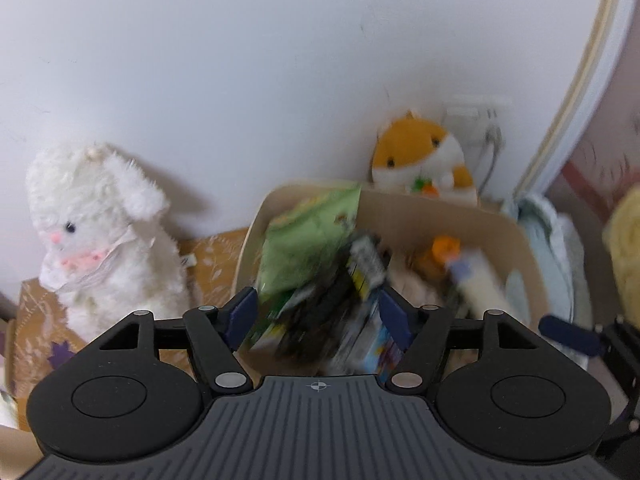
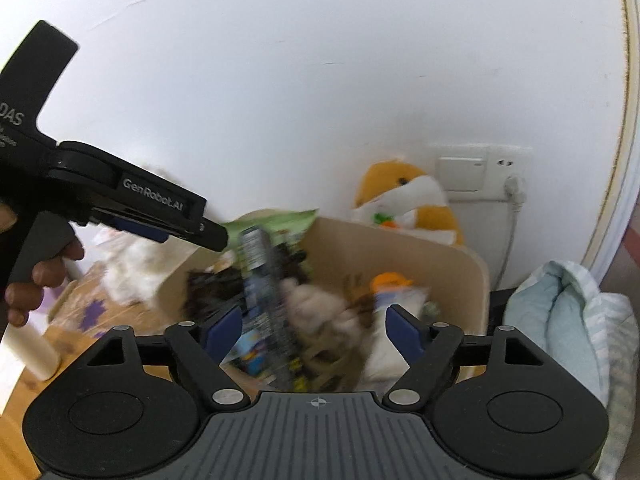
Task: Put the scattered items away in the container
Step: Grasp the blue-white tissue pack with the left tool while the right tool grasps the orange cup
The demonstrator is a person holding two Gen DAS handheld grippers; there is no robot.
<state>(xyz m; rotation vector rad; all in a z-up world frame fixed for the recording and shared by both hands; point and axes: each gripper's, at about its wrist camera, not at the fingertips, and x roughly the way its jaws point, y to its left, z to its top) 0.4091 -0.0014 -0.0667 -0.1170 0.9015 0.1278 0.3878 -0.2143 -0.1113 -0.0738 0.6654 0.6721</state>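
Container, a beige bin already heaped with packets and standing by the wall, below both grippers, left gripper and right gripper, jaws spread and pinching nothing; risk: the tall green packet and blurred dark packet, loosely stacked, may slide over the rim.

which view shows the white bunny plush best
The left wrist view. There the white bunny plush sits whole and sharp against the wall, left of the beige container. In the right wrist view only a blurred white patch shows, mostly hidden behind the left tool.
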